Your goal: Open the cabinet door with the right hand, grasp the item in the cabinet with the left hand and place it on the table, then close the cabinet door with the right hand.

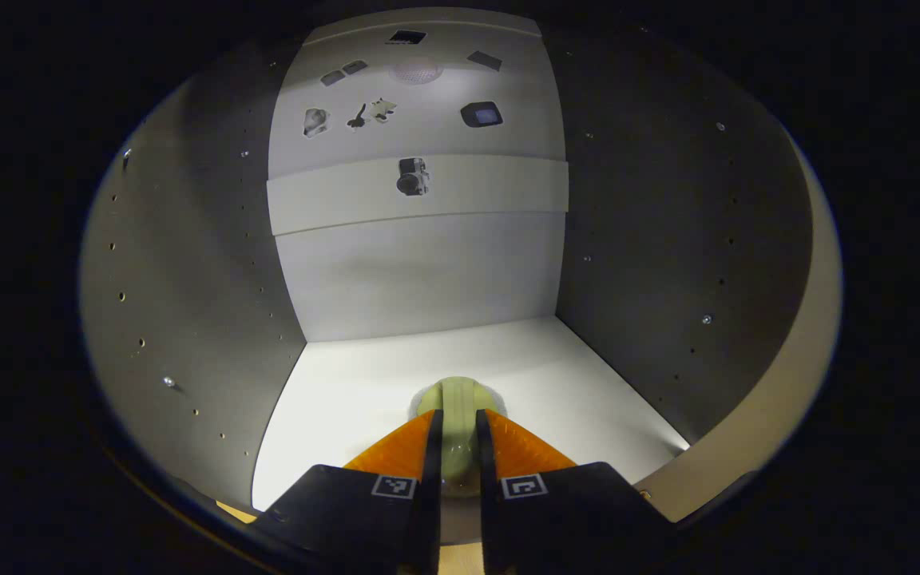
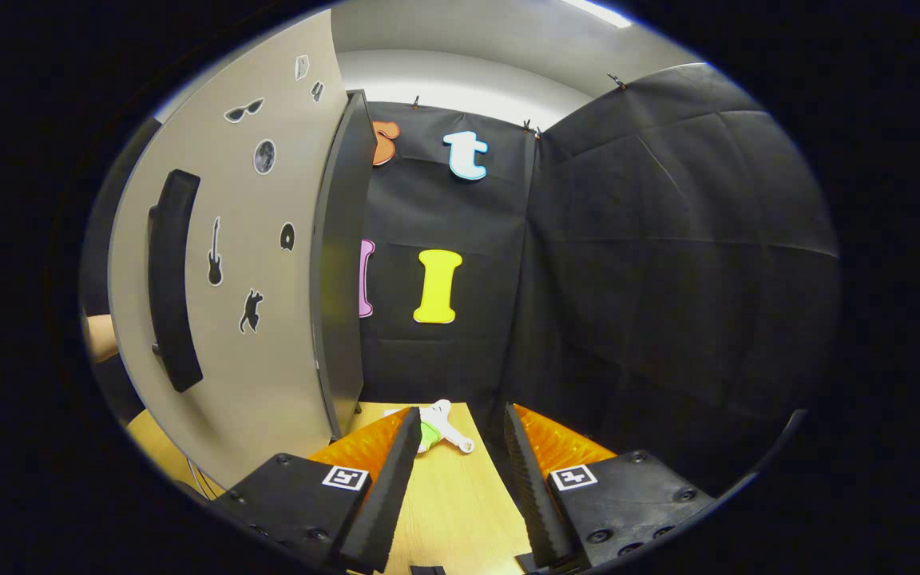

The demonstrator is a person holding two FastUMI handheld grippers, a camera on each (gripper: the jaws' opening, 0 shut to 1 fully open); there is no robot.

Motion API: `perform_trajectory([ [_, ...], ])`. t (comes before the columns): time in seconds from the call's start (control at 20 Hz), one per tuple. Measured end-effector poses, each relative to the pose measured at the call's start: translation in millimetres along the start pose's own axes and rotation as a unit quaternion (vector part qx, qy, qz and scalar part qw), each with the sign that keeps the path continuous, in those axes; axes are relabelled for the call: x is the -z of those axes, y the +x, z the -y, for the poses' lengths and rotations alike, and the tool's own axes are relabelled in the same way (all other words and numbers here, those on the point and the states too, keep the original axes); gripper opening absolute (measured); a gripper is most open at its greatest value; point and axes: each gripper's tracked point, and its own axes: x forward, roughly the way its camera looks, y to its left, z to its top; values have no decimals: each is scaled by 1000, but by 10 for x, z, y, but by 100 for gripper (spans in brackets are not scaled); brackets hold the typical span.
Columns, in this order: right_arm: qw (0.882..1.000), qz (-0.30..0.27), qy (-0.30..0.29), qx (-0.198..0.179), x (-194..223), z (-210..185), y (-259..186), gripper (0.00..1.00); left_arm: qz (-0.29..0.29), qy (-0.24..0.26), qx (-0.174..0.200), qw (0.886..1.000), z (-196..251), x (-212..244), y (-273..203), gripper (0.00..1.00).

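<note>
In the left gripper view I look into the white cabinet point(image 1: 428, 271). A pale green rounded item point(image 1: 458, 415) rests on the cabinet floor point(image 1: 348, 399), and my left gripper point(image 1: 458, 447) is shut on it, both fingers pressing its sides. In the right gripper view the cabinet door point(image 2: 260, 263) stands swung open at the left, with a long black handle point(image 2: 172, 279) and stickers on its face. My right gripper point(image 2: 460, 431) is open, to the right of the door's edge, holding nothing.
A small white and green object point(image 2: 440, 427) lies on the wooden table point(image 2: 460, 503) ahead of the right gripper. Black cloth walls point(image 2: 668, 279) close the booth behind. The cabinet's side walls point(image 1: 188, 303) stand close on both sides, with a shelf strip point(image 1: 420, 196) above.
</note>
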Motion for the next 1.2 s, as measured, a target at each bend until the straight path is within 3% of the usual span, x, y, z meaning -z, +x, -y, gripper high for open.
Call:
perform_trajectory([
  [0.35,999,12,37,-16,-120,5,76,67,37,-25,-1,999,102,-75,-614,24],
  [0.55,997,38,56,-48,-335,-230,178,67,53,-51,-3,997,224,123,-1134,24],
  [0.75,994,46,54,-78,-433,-401,137,67,53,-93,0,994,350,470,-1563,24],
  [0.9,993,51,51,-88,-462,-460,64,67,57,-92,-5,994,391,819,-1793,24],
  [1.2,993,44,38,-104,-433,-594,32,67,-3,-119,-7,993,490,1978,-1982,24],
])
